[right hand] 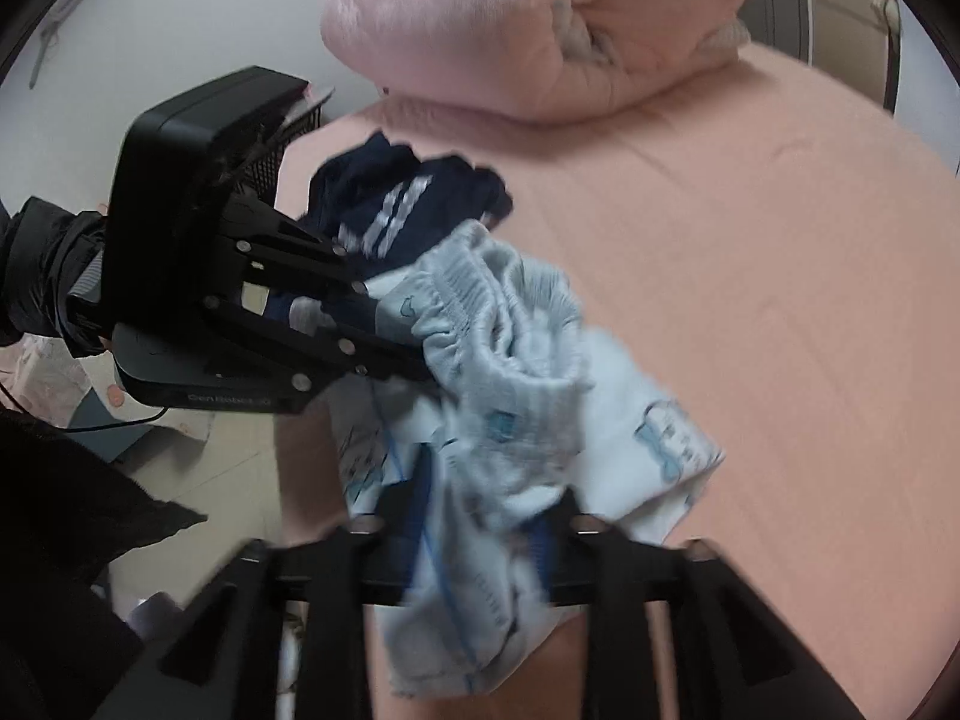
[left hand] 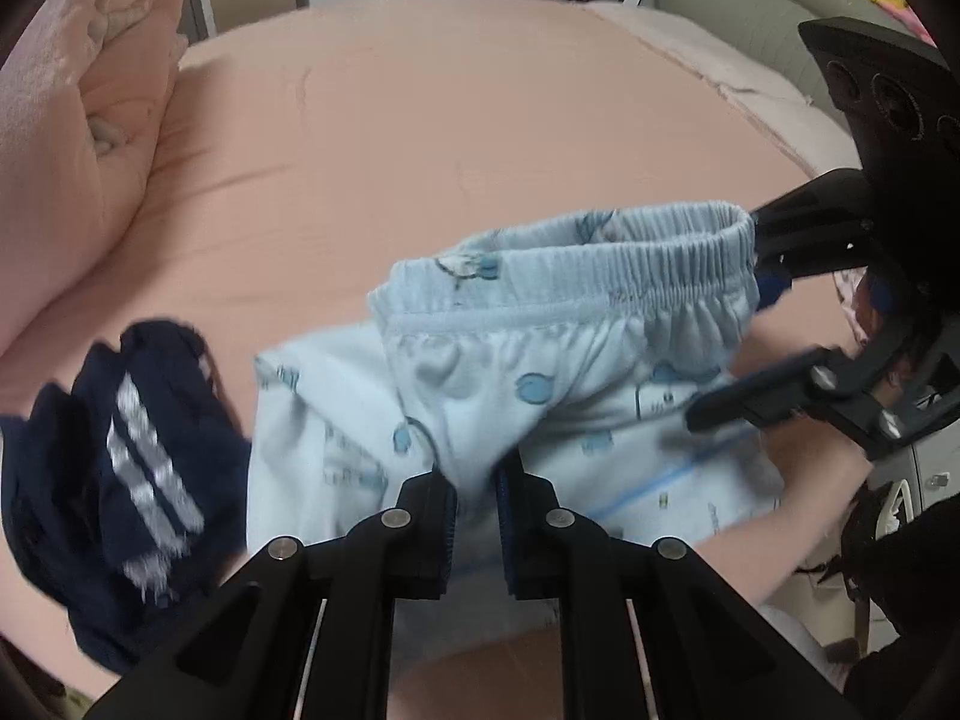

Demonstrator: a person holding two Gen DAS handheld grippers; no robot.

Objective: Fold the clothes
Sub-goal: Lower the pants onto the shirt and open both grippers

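Light blue patterned pants [left hand: 540, 372] with an elastic waistband hang above the pink bed [left hand: 420, 138]. My left gripper [left hand: 477, 480] is shut on one end of the waistband. In the left wrist view my right gripper [left hand: 738, 330] stands at the waistband's other end with its jaws apart, the upper finger in the waist opening. In the right wrist view the pants [right hand: 510, 396] drape between my right gripper's fingers [right hand: 486, 510], blurred, and my left gripper [right hand: 414, 336] grips the waistband.
A dark navy garment with white stripes [left hand: 132, 468] lies crumpled on the bed to the left; it also shows in the right wrist view [right hand: 396, 210]. A folded pink quilt [right hand: 540, 30] lies at the bed's head. The bed edge and tiled floor [right hand: 198, 468] are near.
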